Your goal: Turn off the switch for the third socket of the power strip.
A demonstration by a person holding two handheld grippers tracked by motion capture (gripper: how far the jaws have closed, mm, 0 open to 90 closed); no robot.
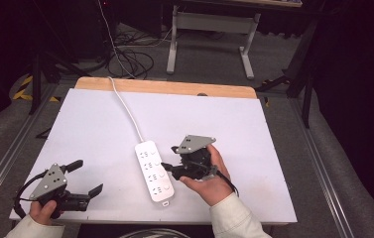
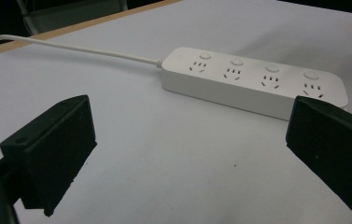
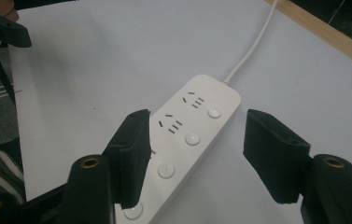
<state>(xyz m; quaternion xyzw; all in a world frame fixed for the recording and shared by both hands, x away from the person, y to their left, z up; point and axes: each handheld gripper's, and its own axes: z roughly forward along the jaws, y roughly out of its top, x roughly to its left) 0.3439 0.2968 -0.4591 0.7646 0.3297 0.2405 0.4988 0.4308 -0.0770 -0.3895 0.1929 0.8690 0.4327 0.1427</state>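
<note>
Left gripper (image 1: 86, 177) sat at the near-left corner of the table (image 1: 85, 119), held low in the left hand (image 1: 43, 210), jaws spread wide with nothing between them, aimed right toward the strip (image 1: 155, 170). In the left gripper view the strip (image 2: 253, 81) lay ahead across the gap, well apart from both pads. The strip was at table centre, long axis running near to far, four sockets up, its cord (image 1: 125, 109) trailing off the far edge. Right gripper (image 1: 168, 168) was just beside the strip's right side, cradled in the right hand (image 1: 212, 183) with palm turned up and jaws pointing left at the strip. In the right gripper view the jaws stood apart, the left one over the strip (image 3: 187, 140), the other clear of its side, so the body was only partly inside the gap; contact could not be told. Likely risks: closing from here could have pinched off-centre and skidded or rotated the smooth strip; a pad could have pressed a switch button (image 3: 191, 138); pulling it could have tightened the cord and dragged it back. The left gripper was too far off to steady it.
</note>
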